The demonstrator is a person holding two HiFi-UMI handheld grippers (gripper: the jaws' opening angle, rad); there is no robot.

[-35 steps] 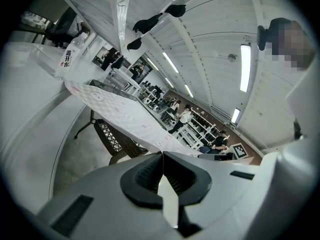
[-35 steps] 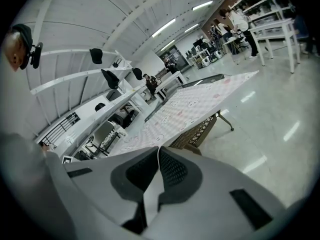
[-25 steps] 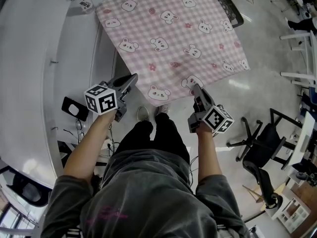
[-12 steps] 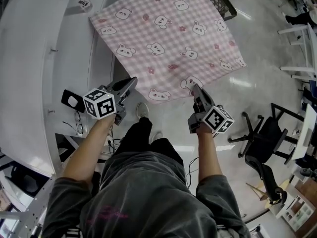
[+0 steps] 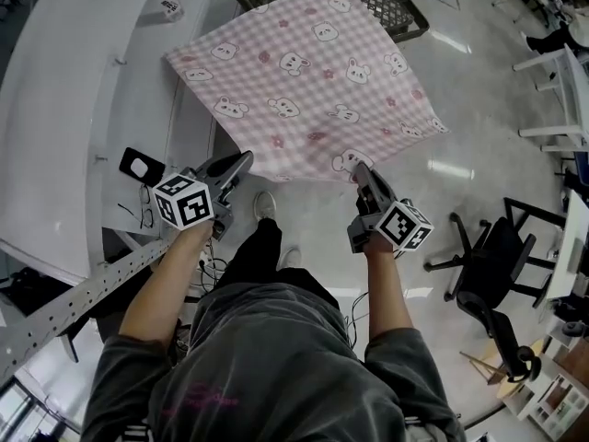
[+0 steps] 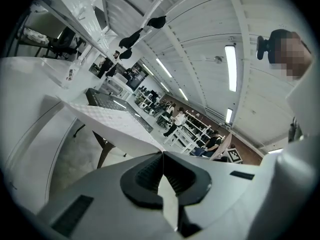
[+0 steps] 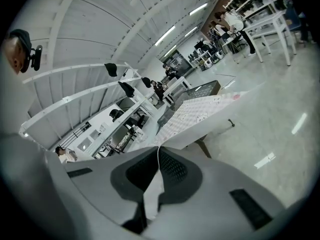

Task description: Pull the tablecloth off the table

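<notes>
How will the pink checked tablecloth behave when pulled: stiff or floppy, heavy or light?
Probably floppy: the tablecloth wrinkles near its held edge. Likely light: the left gripper and right gripper each carry it by a thin pinched corner. It should slide off the mesh table easily.

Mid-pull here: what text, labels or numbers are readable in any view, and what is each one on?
No text can be quoted; nothing reads clearly.
Bottle label, left gripper view: dark vertical characters, too small to read.
Shirt back print, head view: pink, too blurred to read.
Marker cubes: black-and-white square codes, no words.
Tablecloth: bears and flowers, no text.
</notes>
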